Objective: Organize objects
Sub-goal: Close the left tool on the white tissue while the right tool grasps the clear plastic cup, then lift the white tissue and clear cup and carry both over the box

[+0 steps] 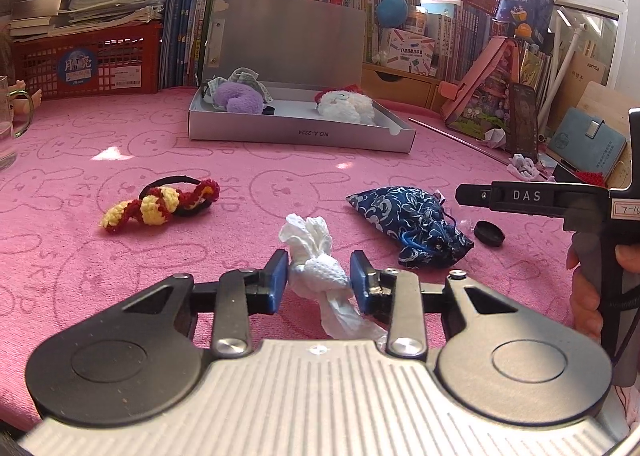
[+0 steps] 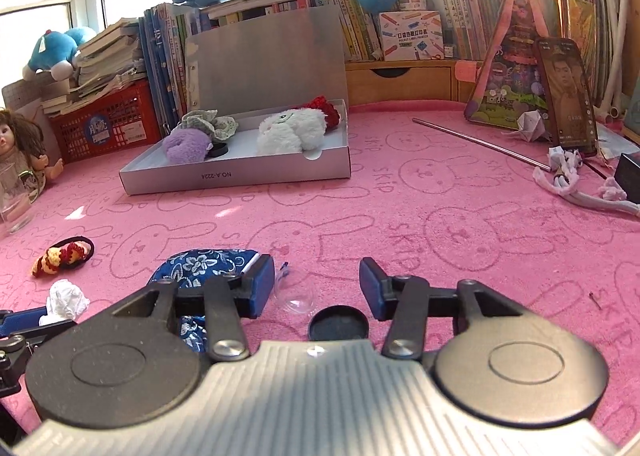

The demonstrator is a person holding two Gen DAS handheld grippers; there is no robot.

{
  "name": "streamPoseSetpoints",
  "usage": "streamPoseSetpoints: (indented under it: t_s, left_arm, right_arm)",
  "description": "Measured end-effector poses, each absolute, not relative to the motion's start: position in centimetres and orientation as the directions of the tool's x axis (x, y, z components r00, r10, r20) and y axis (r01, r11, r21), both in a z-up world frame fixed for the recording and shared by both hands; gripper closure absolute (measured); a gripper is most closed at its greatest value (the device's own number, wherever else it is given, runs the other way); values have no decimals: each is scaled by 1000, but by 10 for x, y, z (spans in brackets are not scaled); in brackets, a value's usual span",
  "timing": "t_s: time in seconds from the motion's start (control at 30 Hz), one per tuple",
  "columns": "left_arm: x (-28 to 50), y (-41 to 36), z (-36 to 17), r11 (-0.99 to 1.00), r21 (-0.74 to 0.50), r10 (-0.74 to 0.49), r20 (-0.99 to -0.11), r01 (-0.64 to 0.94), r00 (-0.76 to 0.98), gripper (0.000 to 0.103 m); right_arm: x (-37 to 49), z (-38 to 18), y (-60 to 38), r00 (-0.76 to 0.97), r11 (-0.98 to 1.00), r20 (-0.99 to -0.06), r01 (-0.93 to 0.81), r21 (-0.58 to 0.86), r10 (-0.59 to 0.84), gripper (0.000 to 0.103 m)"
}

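Pinching a white knotted tissue (image 1: 318, 274), crumpled ends splayed, left gripper (image 1: 319, 282); right gripper (image 2: 317, 292) spread, holding nothing

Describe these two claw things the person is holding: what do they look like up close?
The left gripper and the right gripper look alike: blue rectangular finger pads on black jointed links with silver pivot screws, two round black discs, and a ribbed silver-grey plate between. Seen from the left wrist camera, the right one has a black bar marked DAS, a small handwritten label, a grey handle and a thin black cable.
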State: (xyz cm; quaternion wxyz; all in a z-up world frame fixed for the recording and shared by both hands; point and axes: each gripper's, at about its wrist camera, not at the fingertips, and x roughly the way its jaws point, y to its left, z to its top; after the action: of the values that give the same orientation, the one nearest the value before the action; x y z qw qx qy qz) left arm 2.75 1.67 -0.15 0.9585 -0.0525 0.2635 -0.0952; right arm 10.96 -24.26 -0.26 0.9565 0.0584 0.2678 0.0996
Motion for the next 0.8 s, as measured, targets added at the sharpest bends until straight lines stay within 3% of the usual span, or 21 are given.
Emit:
streamPoseSetpoints:
  t_s: [0.33,0.5,0.8]
  left_arm:
    - [31,17,-4,977,-151,-209,-503,153,839,64]
    - [32,18,-4,977,-153,-206,-504,148,839,64]
    - [34,18,-2,978,-151,-204,-499,147,843,64]
  right_arm:
    - [103,-9,-219,821,975,-534,-220,31,203,52]
    - [108,-8,-225,809,975,-547,-209,72,214,64]
    - [109,-7,-232,804,972,-547,-207,110,233,66]
